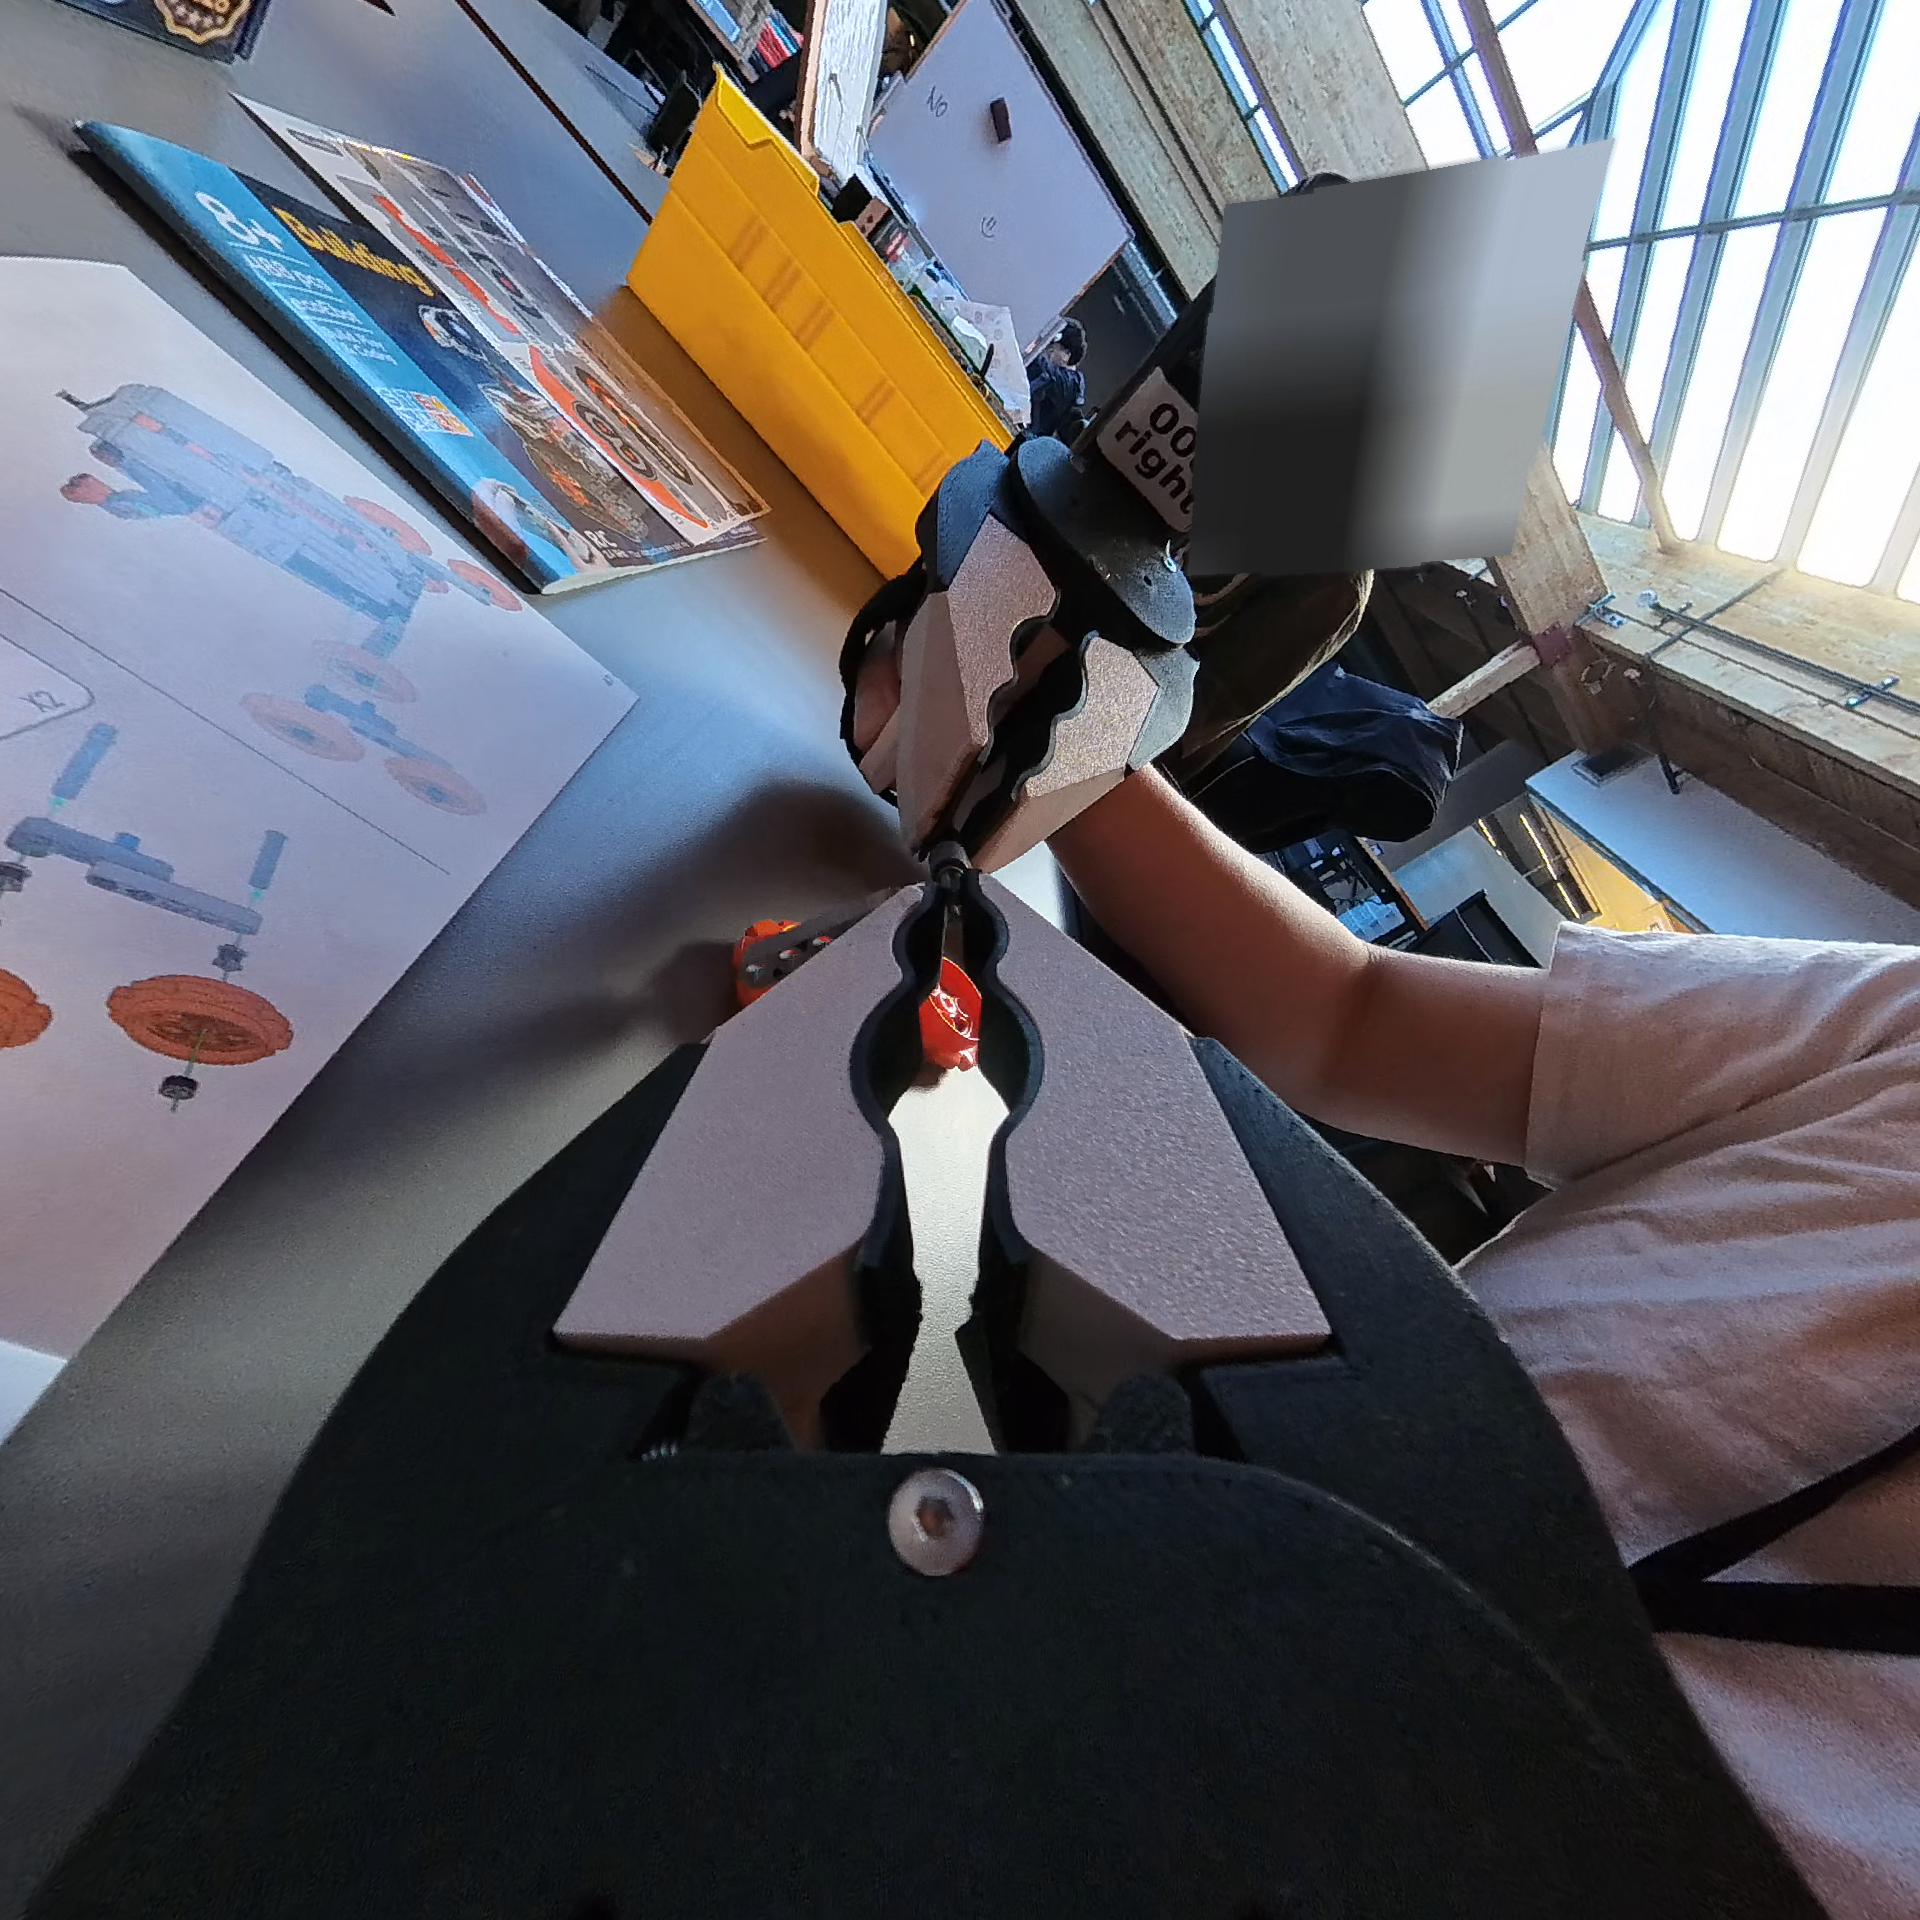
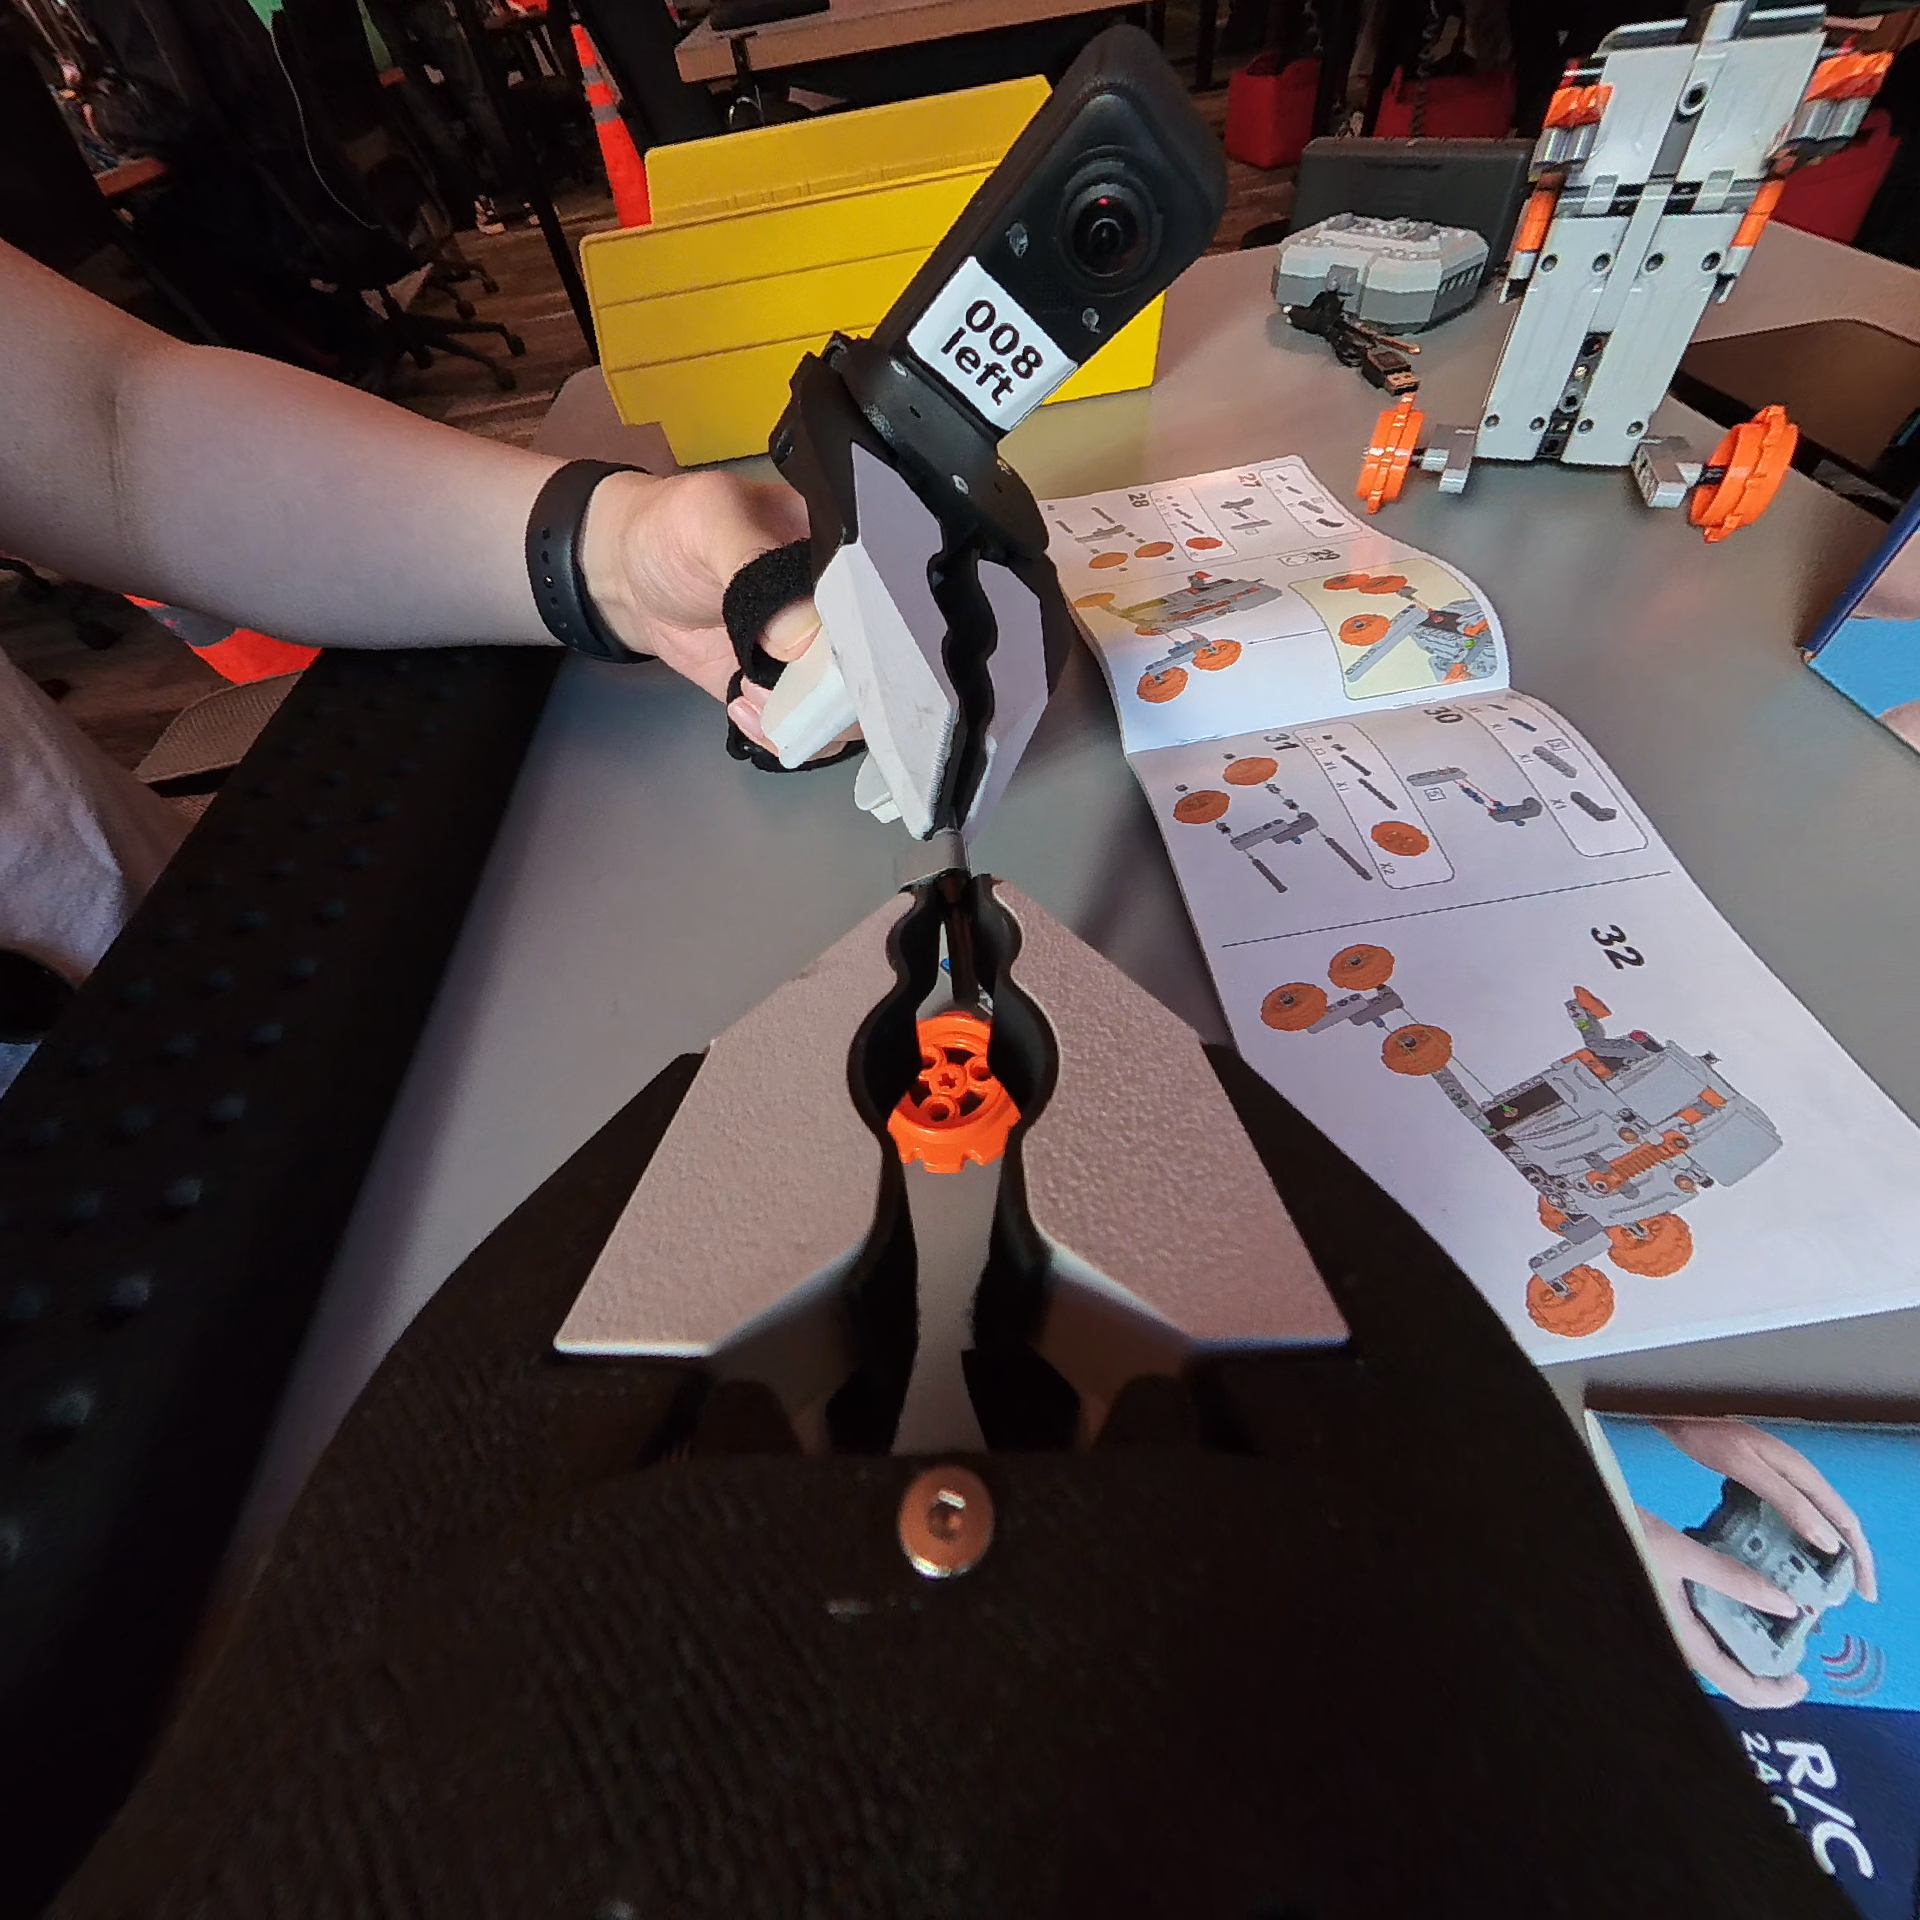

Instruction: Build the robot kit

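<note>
Grippers face each other tip to tip over the grey table (image 2: 644, 935). The left gripper (image 1: 940, 899) is pinched almost shut, its tips closed on a thin dark axle (image 2: 961, 940). The right gripper (image 2: 948, 888) is clenched on the same thin rod from the opposite end, so neither is nearer to it than the other. In the right wrist view the axle's long axis runs from 12 to 6 o'clock. It leaves the left tips at 12, passes between the right fingers and ends near an orange wheel (image 2: 945, 1107) that shows through the round gap between them. Whether that wheel sits on the axle or lies on the table beneath cannot be told. In the left wrist view a grey beam (image 1: 784, 945) with holes sticks out at 9 o'clock from the left fingers. Something orange lies behind it, and whether the beam is itself gripped is hidden. A hand (image 2: 686, 592) wearing a dark wristband holds the left gripper, coming in from 9 o'clock. An open instruction booklet (image 2: 1455, 935) lies at 3 o'clock of the fingers, a half-built grey and orange model (image 2: 1621, 260) stands at 1 o'clock, and a yellow bin (image 2: 779, 260) sits at 11 o'clock.
</note>
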